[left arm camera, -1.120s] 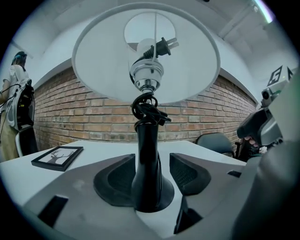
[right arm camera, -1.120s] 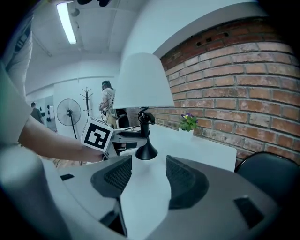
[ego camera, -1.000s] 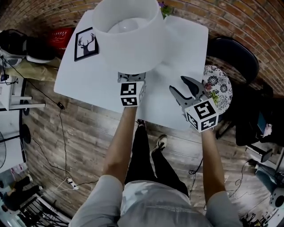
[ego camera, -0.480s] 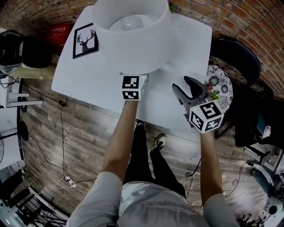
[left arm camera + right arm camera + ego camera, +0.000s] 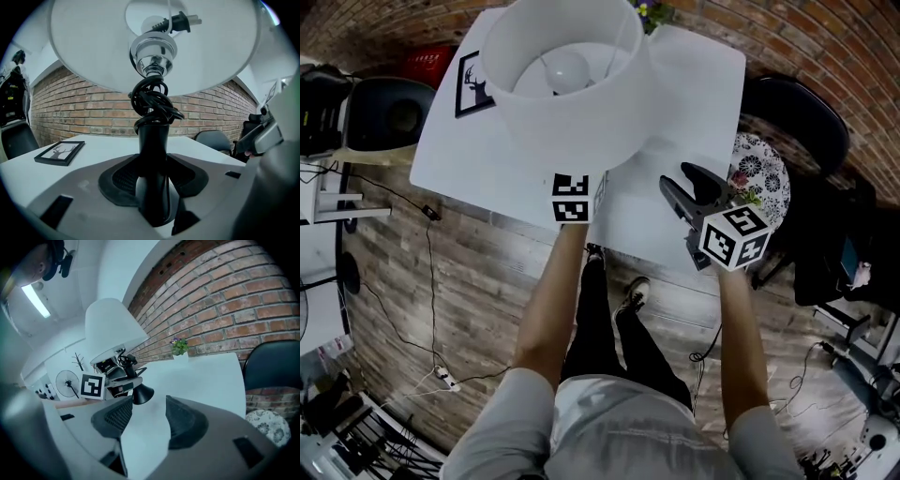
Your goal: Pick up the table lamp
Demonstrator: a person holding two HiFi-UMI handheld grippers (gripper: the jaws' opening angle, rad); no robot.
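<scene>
The table lamp has a wide white shade (image 5: pixel 567 80) with a bulb inside, a black stem (image 5: pixel 152 154) with its cord wound round the top, and a flared black base (image 5: pixel 142 393). My left gripper (image 5: pixel 153 180) is shut on the stem and holds the lamp above the white table (image 5: pixel 698 94). In the head view the shade hides the left jaws; only the marker cube (image 5: pixel 570 197) shows. My right gripper (image 5: pixel 692 187) stands open to the lamp's right with nothing between its jaws. In the right gripper view the shade (image 5: pixel 112 326) hangs at the left.
A framed deer picture (image 5: pixel 473 82) lies at the table's back left. A small potted plant (image 5: pixel 179 348) stands by the brick wall. A black chair (image 5: pixel 797 117) and a floral-cushioned stool (image 5: pixel 764 173) stand right of the table. Cables run over the wooden floor (image 5: pixel 431 281).
The lamp has risen toward the camera and shifted slightly left, so its shade looks larger and covers part of the deer picture. The right gripper has barely moved.
</scene>
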